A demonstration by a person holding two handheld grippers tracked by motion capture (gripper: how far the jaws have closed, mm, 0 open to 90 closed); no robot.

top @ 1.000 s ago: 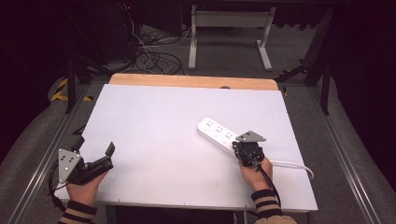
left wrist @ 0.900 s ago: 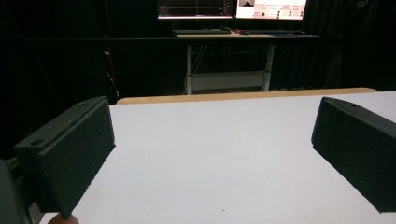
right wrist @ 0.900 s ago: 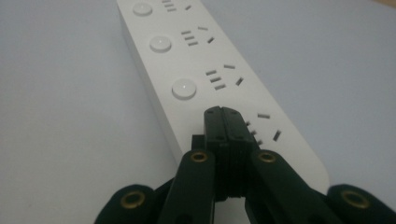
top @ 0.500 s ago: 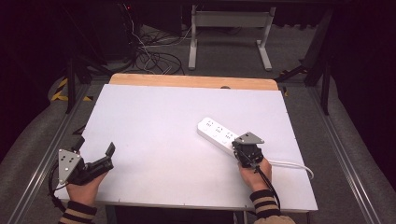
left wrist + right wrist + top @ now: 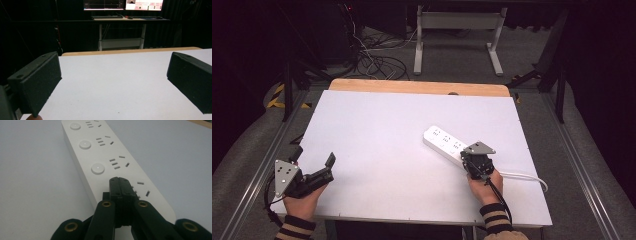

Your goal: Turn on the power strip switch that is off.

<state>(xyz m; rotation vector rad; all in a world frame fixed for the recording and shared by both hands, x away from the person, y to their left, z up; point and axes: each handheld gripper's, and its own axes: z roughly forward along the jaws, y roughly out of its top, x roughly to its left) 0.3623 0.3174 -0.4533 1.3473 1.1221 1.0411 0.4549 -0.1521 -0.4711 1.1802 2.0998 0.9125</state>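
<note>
Cables (image 5: 377, 55) are seen tangled on the dark floor beyond the far left of the desk (image 5: 377, 130), whose flat white top is edged along its far side by a strip of pale wood (image 5: 412, 86). At the near left corner the left gripper (image 5: 312, 167) is held in a hand (image 5: 302, 202) with a striped cuff; its two blocky, matte black fingers (image 5: 40, 80) are spread wide apart with nothing between them, and only bare desk lies ahead of them. Farther off, in the left gripper view, a second desk (image 5: 125, 18) carrying two lit screens (image 5: 122, 3) is seen against a dark room. Right of centre on the desk lies one white power strip (image 5: 443, 142), a long smooth bar with rounded ends, set at a slant. In the right gripper view three round buttons (image 5: 98, 168) are counted along it, each beside a group of socket slots, with a fourth group partly hidden behind the gripper. The right gripper (image 5: 473, 165) is poised over the near end of the strip, its fingers (image 5: 121, 188) pressed together with nothing gripped, their tips at or just above the casing. A white cord (image 5: 524, 176) is led off to the right from behind the right hand (image 5: 484, 185).
</note>
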